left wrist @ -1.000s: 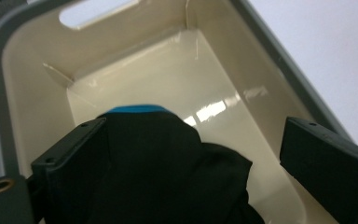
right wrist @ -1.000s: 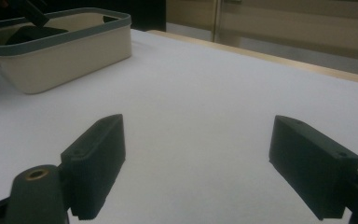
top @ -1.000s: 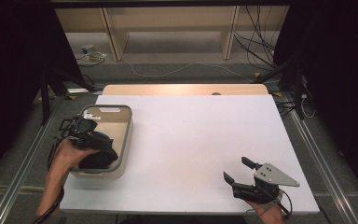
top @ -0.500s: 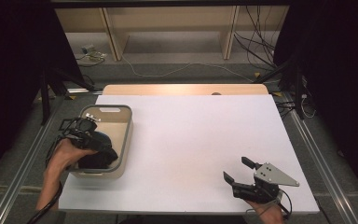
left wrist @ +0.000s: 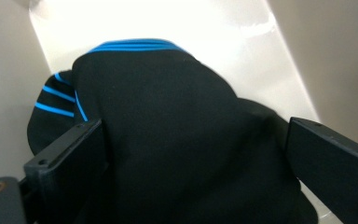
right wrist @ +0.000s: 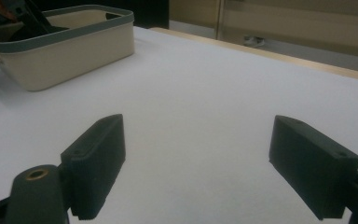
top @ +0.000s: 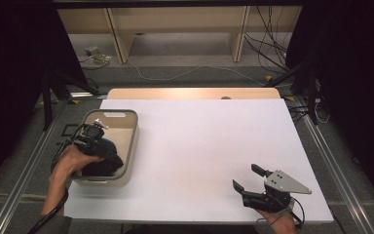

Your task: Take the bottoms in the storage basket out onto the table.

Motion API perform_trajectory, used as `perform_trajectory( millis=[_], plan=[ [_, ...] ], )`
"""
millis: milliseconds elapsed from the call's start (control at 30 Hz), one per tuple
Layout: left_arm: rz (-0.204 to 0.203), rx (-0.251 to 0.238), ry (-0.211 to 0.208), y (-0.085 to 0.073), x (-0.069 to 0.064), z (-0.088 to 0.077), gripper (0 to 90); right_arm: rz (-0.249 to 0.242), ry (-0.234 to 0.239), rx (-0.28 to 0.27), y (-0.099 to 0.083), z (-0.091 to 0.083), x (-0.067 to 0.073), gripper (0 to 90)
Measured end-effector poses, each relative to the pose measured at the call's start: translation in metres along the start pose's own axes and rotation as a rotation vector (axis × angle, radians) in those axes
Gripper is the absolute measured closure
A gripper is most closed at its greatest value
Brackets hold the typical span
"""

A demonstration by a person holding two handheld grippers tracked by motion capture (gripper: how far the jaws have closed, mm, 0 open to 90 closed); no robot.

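Down at the near edge of the white table (top: 199,146), the right gripper (top: 250,179) sits low over the bare surface, its jaws spread wide with nothing between them, and in the right gripper view it looks across the table toward the tub off in the far corner. Over on the near left, the left gripper (top: 108,158) is reaching into the beige tub (top: 131,141), the person's hand (top: 73,161) wrapped around its body. In the left gripper view the two black jaws stand far apart on either side of a black garment with blue stripes (left wrist: 177,135), which bulges up between them; whether the pads actually press the cloth, I cannot tell. That garment lies inside the tub, at its near end, against the pale floor and walls. Farther off, beyond the table, cables (top: 185,73) trail across the grey floor.
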State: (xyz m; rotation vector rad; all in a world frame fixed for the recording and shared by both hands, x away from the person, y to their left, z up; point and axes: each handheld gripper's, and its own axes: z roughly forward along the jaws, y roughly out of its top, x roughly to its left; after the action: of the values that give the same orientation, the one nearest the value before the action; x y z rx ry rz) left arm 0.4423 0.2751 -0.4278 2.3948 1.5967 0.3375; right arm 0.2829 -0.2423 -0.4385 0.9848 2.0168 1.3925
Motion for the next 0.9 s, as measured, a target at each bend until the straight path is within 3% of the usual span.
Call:
perform_trajectory(
  millis=[200, 533, 767, 900],
  plan=[
    [-0.023, 0.041, 0.007, -0.001, 0.002, 0.006, 3.3, -0.007, 0.004, 0.005, -0.001, 0.001, 0.002, 19.3],
    [-0.058, 0.065, -0.022, -0.002, 0.008, 0.013, 1.8, -0.009, 0.001, 0.007, -0.001, 0.001, 0.001, 19.3],
    [-0.038, 0.144, -0.01, -0.001, 0.002, 0.028, 0.6, -0.016, -0.005, 0.008, -0.001, 0.001, 0.001, 19.3],
    [-0.046, 0.144, -0.01, -0.001, 0.005, 0.027, 6.2, -0.015, -0.006, 0.008, -0.001, 0.001, 0.001, 19.4]
  ],
)
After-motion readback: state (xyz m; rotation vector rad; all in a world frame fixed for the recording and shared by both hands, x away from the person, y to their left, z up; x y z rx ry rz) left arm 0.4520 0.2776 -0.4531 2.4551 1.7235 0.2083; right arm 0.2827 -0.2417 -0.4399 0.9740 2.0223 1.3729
